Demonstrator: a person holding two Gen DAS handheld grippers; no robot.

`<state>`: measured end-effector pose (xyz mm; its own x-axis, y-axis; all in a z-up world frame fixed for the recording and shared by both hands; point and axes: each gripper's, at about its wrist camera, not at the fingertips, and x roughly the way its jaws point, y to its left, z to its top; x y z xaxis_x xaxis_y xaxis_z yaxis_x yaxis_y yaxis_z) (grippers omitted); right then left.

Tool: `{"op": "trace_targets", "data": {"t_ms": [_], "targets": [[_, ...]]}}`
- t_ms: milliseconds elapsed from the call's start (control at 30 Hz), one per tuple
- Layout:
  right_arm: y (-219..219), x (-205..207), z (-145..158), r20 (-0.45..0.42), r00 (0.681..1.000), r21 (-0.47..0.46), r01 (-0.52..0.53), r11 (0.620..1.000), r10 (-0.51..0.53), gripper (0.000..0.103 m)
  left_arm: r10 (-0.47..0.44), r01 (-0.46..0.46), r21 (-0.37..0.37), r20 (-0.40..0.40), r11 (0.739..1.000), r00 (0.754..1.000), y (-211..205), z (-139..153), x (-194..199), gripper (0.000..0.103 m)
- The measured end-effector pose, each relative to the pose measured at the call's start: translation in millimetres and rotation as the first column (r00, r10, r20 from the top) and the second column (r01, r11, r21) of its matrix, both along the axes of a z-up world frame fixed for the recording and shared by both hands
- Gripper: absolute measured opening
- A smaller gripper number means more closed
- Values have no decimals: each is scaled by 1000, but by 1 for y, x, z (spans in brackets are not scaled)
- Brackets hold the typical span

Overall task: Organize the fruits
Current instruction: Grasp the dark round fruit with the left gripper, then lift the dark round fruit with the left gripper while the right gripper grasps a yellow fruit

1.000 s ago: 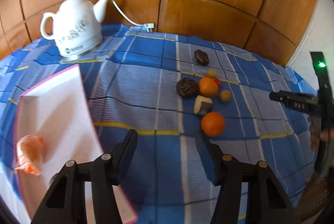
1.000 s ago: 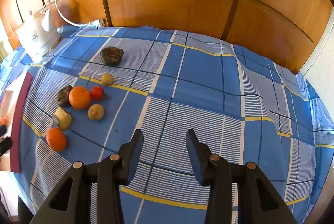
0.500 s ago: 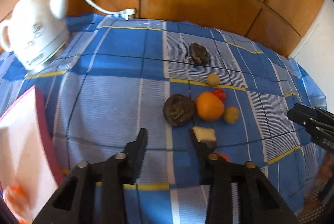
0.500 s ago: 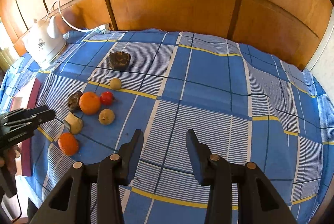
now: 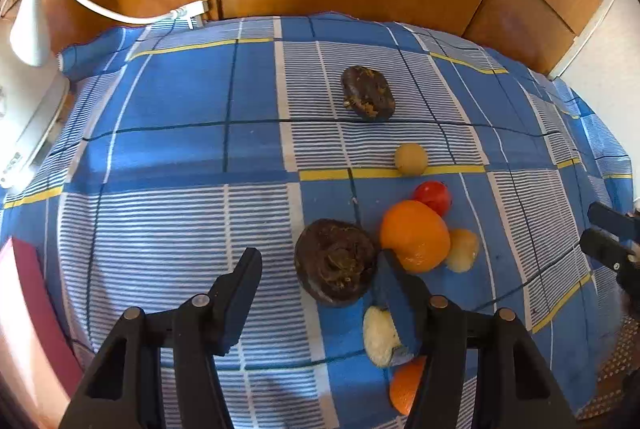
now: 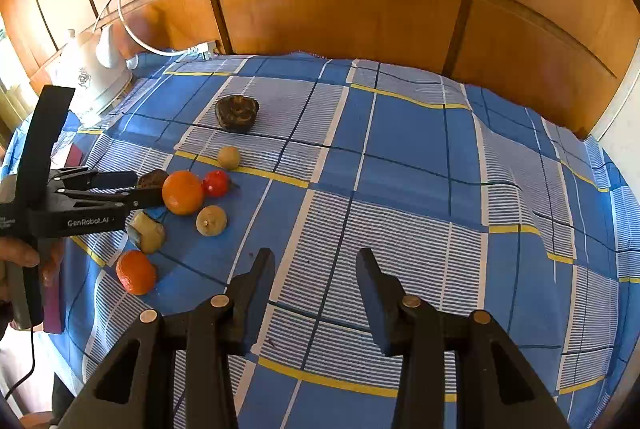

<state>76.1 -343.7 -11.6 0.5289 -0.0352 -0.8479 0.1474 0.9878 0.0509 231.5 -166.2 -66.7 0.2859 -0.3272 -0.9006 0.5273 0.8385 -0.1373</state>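
Fruits lie in a cluster on the blue checked cloth. A dark brown fruit (image 5: 335, 261) lies between the fingertips of my open left gripper (image 5: 320, 277); the gripper also shows in the right wrist view (image 6: 132, 189). Beside it are a large orange (image 5: 414, 235), a red tomato (image 5: 433, 196), two small yellowish fruits (image 5: 411, 158) (image 5: 462, 250), a pale cut piece (image 5: 380, 337) and a second orange (image 5: 406, 385) behind my right finger. Another dark fruit (image 5: 368, 98) lies farther back. My right gripper (image 6: 316, 293) is open and empty over bare cloth.
A white kettle (image 6: 92, 77) with its cord stands at the back left. A white tray with a pink rim (image 5: 24, 317) lies at the left edge. Wooden panels close the back. The cloth's right edge drops off near a white wall (image 5: 600, 53).
My left gripper has swung right from the tray and moved forward and down to the fruit cluster, its fingers now around the dark brown fruit. The right gripper has hardly moved.
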Motion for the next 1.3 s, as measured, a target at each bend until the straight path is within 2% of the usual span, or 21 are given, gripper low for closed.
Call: {"op": "trace_targets", "data": {"t_ms": [33,133,233,400,500,667,800,1000,1167,1300], "targets": [[0,0,-1,-3,1000,-1,1,1000,-1,43,-8,8,5,-16,1000,1000,-2,-4,1,59],[-1,1,-3,-13,1000,-3,5,1000,-5,43,-9,9,8,5,1000,1000,-5,-5,2,57],[-1,2,-4,-16,1000,-9,11,1000,-11,43,25,-25,-22,-4,999,1000,-2,-5,5,44],[-3,1,-6,-19,1000,-20,19,1000,-19,43,78,-77,-49,19,996,997,12,-3,-1,43],[-7,1,-6,-14,999,-19,31,999,-32,43,143,-139,-99,33,985,989,35,6,-8,43],[-4,2,-9,-14,1000,30,7,1000,-7,43,194,-181,-128,99,975,976,67,23,-46,44],[6,3,-15,-29,999,43,-39,998,41,43,166,-152,-103,150,983,975,73,23,-88,44],[18,4,-26,-51,995,68,-85,994,88,38,108,-92,-93,189,991,976,72,5,-152,44],[24,3,-31,-58,992,102,-105,989,112,34,98,-79,-90,241,993,965,72,-8,-171,44],[30,3,-39,-94,988,98,-111,989,121,29,120,-92,-130,222,987,968,77,-12,-167,44]]}}
